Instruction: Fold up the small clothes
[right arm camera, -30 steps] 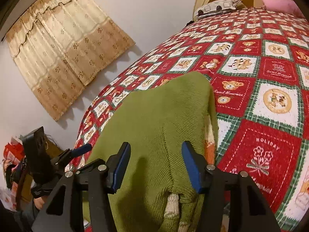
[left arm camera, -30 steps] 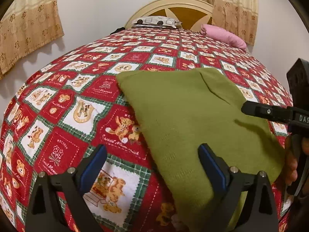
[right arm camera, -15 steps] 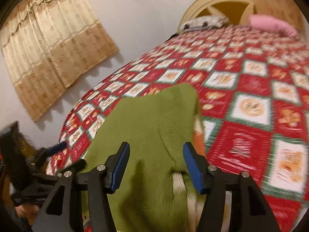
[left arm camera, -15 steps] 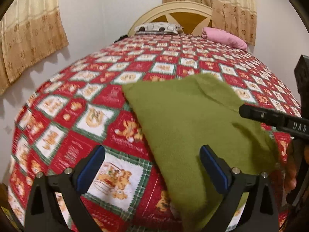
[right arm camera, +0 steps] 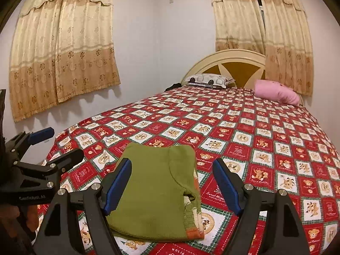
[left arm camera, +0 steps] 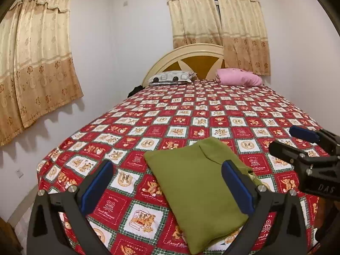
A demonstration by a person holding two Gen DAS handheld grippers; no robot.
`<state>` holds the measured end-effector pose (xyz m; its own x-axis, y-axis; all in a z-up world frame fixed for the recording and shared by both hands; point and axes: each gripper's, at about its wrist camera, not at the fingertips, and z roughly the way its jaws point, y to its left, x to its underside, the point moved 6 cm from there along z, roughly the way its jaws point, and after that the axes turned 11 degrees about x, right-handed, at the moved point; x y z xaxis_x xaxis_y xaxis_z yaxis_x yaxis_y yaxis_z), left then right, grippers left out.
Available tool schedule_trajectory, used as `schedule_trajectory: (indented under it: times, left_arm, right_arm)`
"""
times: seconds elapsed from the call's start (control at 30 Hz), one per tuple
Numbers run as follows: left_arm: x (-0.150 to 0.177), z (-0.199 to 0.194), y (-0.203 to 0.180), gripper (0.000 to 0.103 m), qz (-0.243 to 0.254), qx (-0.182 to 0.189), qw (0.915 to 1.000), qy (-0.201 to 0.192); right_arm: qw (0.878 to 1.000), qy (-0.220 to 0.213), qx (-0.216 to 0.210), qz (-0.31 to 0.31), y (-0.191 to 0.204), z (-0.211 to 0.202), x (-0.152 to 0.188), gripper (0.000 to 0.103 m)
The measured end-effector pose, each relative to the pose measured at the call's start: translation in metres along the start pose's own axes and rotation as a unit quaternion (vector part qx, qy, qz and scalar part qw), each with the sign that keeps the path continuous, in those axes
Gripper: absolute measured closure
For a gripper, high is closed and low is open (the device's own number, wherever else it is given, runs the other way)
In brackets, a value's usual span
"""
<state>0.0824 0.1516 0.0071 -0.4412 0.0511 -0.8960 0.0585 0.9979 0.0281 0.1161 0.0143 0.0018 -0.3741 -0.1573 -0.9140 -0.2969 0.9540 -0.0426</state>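
A small olive-green knit garment lies folded into a flat rectangle near the foot of the bed; it also shows in the right wrist view, with cream and orange trim at its right edge. My left gripper is open and empty, raised above and behind the garment. My right gripper is open and empty, also held above it. Each gripper shows in the other's view: the right one at the right edge, the left one at the left edge.
The bed has a red, white and green teddy-bear quilt. A patterned pillow and a pink pillow lie by the headboard. Beige curtains hang on the white walls left and behind.
Both grippers have pulled back and up from the garment, so it now looks smaller and the whole room shows. The garment lies still and folded.
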Motion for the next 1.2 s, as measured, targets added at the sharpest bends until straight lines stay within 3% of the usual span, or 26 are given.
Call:
schedule_trajectory:
  times: [1.2]
  left_arm:
    - [0.004, -0.002, 0.003, 0.000, -0.005, -0.004, 1.0000, 0.000]
  right_arm:
    - [1.000, -0.008, -0.018, 0.003, 0.015, -0.011, 0.005, 0.024]
